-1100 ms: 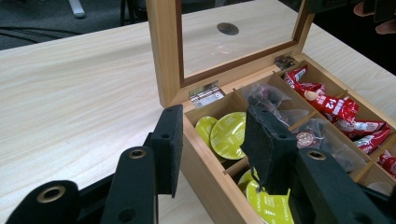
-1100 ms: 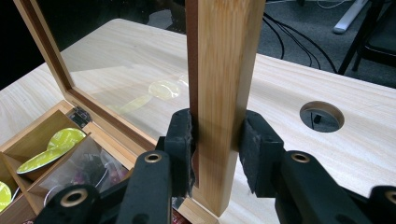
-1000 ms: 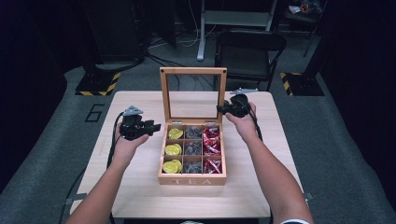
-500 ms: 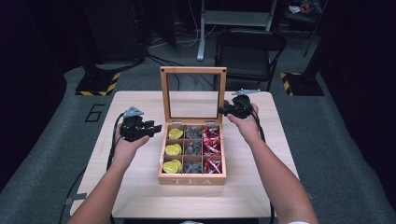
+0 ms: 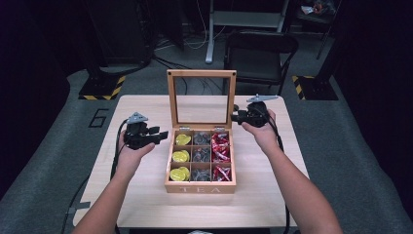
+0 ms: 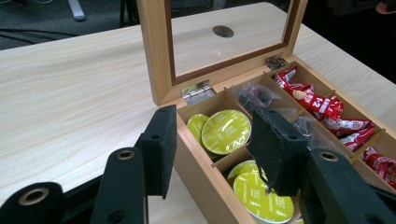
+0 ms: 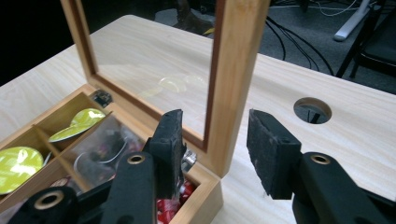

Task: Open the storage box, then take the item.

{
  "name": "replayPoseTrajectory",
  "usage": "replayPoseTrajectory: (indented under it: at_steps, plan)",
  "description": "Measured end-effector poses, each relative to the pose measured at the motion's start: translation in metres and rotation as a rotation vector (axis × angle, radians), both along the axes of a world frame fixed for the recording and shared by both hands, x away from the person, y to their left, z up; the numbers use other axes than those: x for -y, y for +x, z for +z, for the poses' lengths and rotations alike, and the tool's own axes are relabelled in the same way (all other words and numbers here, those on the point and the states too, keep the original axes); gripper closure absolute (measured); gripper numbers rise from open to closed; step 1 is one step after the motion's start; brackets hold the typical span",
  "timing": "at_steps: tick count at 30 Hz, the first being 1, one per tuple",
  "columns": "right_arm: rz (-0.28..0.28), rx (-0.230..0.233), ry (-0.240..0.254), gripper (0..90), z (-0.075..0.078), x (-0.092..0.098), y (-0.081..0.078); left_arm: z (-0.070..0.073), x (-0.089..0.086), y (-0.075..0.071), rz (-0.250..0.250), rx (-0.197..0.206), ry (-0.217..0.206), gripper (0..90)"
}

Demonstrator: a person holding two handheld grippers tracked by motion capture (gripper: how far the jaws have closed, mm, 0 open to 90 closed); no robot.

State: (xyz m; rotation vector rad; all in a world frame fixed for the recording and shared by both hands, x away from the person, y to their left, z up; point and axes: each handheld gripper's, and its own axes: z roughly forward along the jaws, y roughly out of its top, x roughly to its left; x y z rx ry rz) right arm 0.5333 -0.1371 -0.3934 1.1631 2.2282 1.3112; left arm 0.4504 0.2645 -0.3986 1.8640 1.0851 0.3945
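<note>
Box (image 5: 200,183) mid-frame on counter (image 5: 253,195), lid (image 5: 201,73) upright | right tongs (image 7: 215,140) released, straddling lid's side rail: I'd clench squarely before tipping | left tongs (image 6: 212,140) released over box's left wall.

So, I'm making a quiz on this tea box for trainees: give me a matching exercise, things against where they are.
Things:
1. yellow-green capsules
2. red packets
3. glass lid
4. right gripper

Places:
A. box's right-hand column
B. open jaws either side of the lid's side frame
C. box's left-hand column
D. standing upright at the back of the box

Pairs: 1-C, 2-A, 3-D, 4-B
</note>
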Motion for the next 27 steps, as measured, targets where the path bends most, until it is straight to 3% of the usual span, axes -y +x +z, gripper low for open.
replayPoseTrajectory:
  at_steps: [6, 13, 27]
  plan:
    - [0.021, 0.003, -0.022, 55.4, 0.004, -0.001, -0.020, -0.004, -0.005, -0.007, -0.005, 0.000, -0.012, 51.5]
    - [0.101, 0.032, -0.089, 54.1, 0.000, -0.007, -0.051, -0.011, -0.012, -0.018, 0.008, 0.001, -0.013, 51.7]
    - [0.108, 0.058, -0.147, 52.0, -0.006, -0.014, -0.087, -0.020, -0.019, -0.031, 0.029, -0.013, -0.026, 51.5]
